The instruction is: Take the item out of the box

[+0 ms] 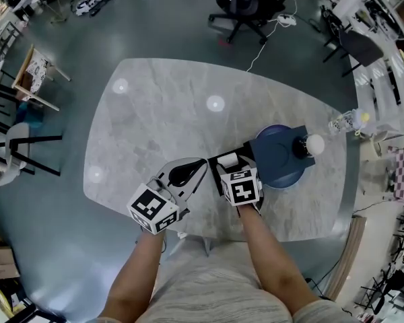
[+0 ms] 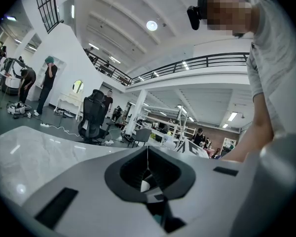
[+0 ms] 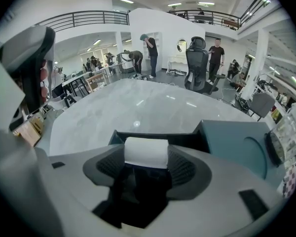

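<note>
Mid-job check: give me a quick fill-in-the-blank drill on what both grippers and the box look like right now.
1. The right gripper is clamped on a ____ block.
2. The left gripper has its jaws ____, with nothing between them.
3. In the head view, the blue box lies to the ____ of the right gripper.

Missing words: white; shut; right

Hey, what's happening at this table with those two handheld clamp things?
A person stands at a marble table with a gripper in each hand. The right gripper is shut on a small white item, held at the near edge of a blue box. Whether the item is fully clear of the box is hard to tell. The left gripper is shut and empty, hovering beside the right one above the table.
</note>
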Demonstrator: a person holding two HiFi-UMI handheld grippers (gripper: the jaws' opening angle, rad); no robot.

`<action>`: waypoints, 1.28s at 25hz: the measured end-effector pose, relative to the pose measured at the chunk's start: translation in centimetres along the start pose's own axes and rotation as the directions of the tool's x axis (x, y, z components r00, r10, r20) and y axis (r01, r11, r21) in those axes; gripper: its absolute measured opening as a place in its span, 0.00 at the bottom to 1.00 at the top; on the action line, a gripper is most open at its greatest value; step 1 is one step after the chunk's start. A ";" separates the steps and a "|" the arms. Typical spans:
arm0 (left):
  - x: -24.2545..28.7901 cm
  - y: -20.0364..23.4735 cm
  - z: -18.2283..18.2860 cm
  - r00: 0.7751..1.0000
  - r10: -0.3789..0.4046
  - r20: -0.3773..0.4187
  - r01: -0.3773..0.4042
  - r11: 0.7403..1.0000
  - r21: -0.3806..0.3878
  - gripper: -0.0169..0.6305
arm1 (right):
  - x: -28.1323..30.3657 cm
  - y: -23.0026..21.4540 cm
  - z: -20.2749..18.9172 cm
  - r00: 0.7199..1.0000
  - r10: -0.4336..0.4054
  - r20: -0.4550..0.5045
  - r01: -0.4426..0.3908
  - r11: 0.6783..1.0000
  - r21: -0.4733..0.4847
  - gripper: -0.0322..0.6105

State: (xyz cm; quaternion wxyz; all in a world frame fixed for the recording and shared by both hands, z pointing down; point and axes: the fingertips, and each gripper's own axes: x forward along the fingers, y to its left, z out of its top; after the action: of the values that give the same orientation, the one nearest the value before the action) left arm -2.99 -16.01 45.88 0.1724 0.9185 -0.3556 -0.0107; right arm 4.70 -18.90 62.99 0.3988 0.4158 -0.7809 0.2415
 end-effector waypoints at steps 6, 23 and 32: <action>0.2 -0.6 0.2 1.000 -0.003 0.009 0.003 1.000 0.009 0.06 | -1.3 -0.5 0.5 0.999 -0.002 0.045 0.002 1.000 0.001 0.49; -0.7 -2.8 0.9 1.000 -0.005 0.031 0.004 0.999 0.032 0.06 | -8.0 0.9 4.7 0.962 0.047 0.268 -0.049 0.999 0.000 0.49; -1.6 -4.2 1.6 0.999 -0.009 0.050 0.008 0.999 0.036 0.06 | -13.2 2.6 7.4 0.903 0.108 0.415 -0.091 0.994 -0.060 0.49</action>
State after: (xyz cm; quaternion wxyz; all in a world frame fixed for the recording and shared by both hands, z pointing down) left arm -1.67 -12.61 42.82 0.1468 0.9224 -0.3560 -0.0283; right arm 3.82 -16.73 47.83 0.2177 0.4096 -0.8728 0.1518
